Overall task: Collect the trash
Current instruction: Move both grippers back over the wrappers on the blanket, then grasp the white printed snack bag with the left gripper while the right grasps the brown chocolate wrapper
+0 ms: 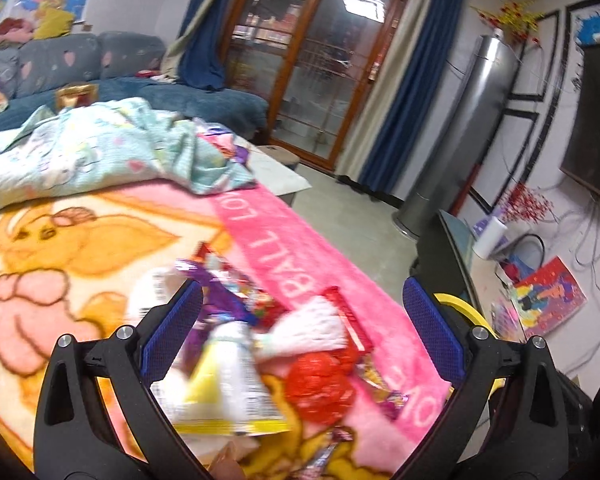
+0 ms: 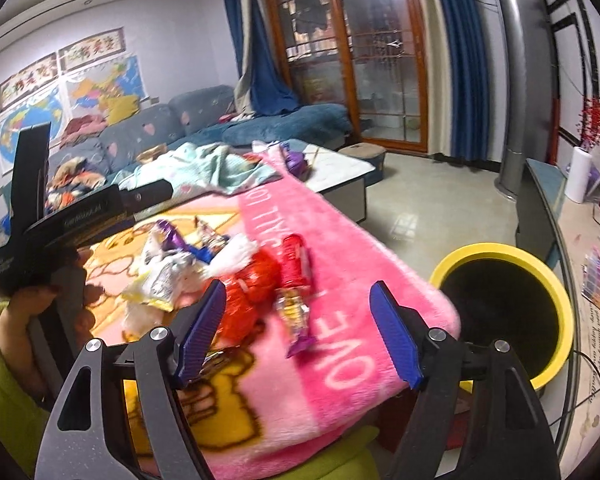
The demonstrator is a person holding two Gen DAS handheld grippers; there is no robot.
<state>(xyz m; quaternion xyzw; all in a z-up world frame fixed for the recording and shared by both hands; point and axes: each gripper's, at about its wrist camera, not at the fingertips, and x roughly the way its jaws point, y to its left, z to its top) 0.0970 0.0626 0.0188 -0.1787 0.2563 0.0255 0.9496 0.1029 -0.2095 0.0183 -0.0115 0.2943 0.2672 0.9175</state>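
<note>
The way to the yellow-rimmed bin [image 2: 504, 312] just past the pink blanket [image 2: 340, 280] edge is left open on the floor side, while the blanket's middle is crowded by loose wrappers [image 2: 260, 276] and its far end is blocked by a crumpled cloth [image 2: 216, 168].

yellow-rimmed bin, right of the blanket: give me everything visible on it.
The bin is round, with a thick bright yellow rim and a dark interior that looks black; no contents can be made out. It stands upright and open on the floor, just past the pink blanket edge. Whether they touch is unclear. The left wrist view shows only a sliver of rim.
</note>
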